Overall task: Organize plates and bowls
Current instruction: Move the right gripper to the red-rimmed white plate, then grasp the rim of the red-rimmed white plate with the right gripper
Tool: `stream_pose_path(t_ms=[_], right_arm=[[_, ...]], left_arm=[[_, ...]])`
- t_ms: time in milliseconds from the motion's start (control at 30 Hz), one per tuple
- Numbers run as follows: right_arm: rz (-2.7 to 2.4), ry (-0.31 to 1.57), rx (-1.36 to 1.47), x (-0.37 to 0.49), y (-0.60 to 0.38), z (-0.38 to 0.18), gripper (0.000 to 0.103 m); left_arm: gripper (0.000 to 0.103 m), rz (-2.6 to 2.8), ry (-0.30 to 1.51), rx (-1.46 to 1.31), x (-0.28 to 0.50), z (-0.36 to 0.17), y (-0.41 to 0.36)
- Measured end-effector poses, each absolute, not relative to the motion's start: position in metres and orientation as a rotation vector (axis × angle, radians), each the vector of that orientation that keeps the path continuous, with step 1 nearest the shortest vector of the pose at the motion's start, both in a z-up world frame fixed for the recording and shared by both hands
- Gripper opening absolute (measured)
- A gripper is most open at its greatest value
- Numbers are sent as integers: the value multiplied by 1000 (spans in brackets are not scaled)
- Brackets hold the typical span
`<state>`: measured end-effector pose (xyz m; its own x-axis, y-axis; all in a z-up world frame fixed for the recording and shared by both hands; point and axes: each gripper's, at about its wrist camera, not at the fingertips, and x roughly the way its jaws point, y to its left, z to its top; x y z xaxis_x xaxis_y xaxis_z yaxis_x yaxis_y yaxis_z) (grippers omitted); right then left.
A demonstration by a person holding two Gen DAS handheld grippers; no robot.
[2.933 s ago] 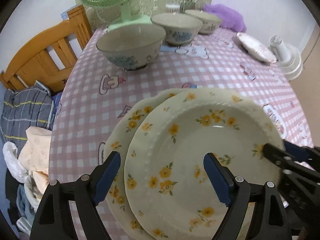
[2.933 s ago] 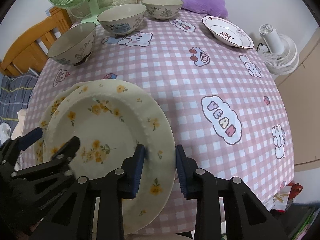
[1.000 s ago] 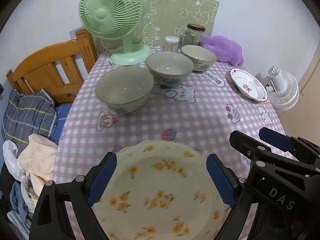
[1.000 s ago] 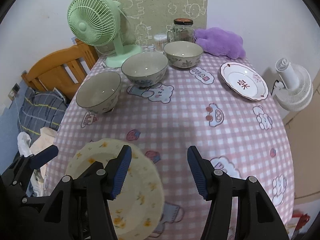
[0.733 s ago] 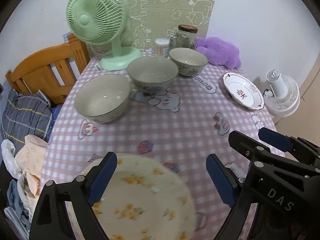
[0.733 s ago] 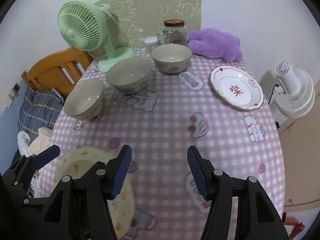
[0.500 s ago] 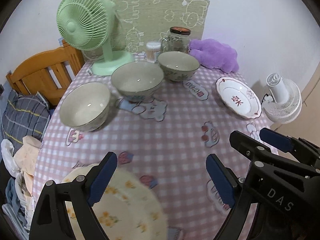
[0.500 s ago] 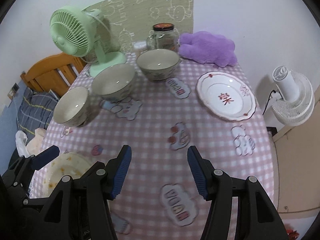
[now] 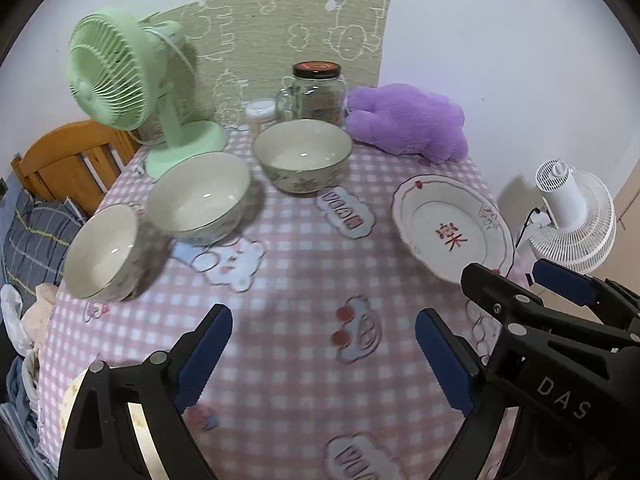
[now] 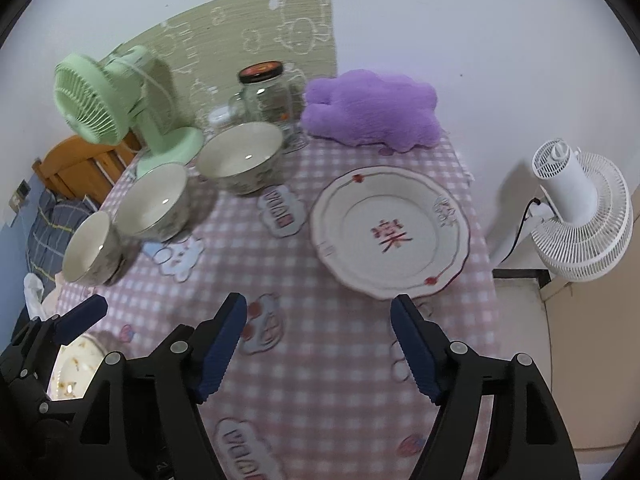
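Note:
A white plate with a red character (image 10: 390,234) lies at the table's right edge; it also shows in the left wrist view (image 9: 452,228). Three bowls stand in a row at the left: near (image 9: 102,252), middle (image 9: 198,198), far (image 9: 302,156). The yellow-flowered plates (image 10: 76,364) lie at the near left corner, mostly hidden behind the left gripper; a sliver shows in the left wrist view (image 9: 70,396). My left gripper (image 9: 322,358) is open and empty above the table's middle. My right gripper (image 10: 318,344) is open and empty, just short of the red-character plate.
A green fan (image 9: 120,80), a glass jar (image 9: 318,94) and a purple plush (image 9: 408,122) stand at the back of the pink checked table (image 9: 300,272). A white floor fan (image 10: 580,216) stands off the right edge. A wooden chair (image 9: 68,156) is at the left.
Both grippers have let go of the flowered plates, lifted and swung right toward the red-character plate. The flowered plates have slid to the lower left of both views.

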<state>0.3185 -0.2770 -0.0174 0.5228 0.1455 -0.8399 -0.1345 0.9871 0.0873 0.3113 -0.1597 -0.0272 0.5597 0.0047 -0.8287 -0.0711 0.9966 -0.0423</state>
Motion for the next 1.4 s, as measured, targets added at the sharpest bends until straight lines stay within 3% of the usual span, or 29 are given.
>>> stream_pose_path(t_ms=[467,1067,1267,1400], right_arm=[[98,983,86,390,-345,-42,77],[-3,1054,95,450,-379,-106,77],[6,1099,109,458,-379,-121,77],[17,1100,129,457,-376,-120,70]], left_arm=[[94,56,965,-71,389,-57,-211],[78,12,1048,-20,458,-115,-247],[65,-8,1080,-24,464,-125,-250],[60,-21,1080,-22,465,-126,-253]])
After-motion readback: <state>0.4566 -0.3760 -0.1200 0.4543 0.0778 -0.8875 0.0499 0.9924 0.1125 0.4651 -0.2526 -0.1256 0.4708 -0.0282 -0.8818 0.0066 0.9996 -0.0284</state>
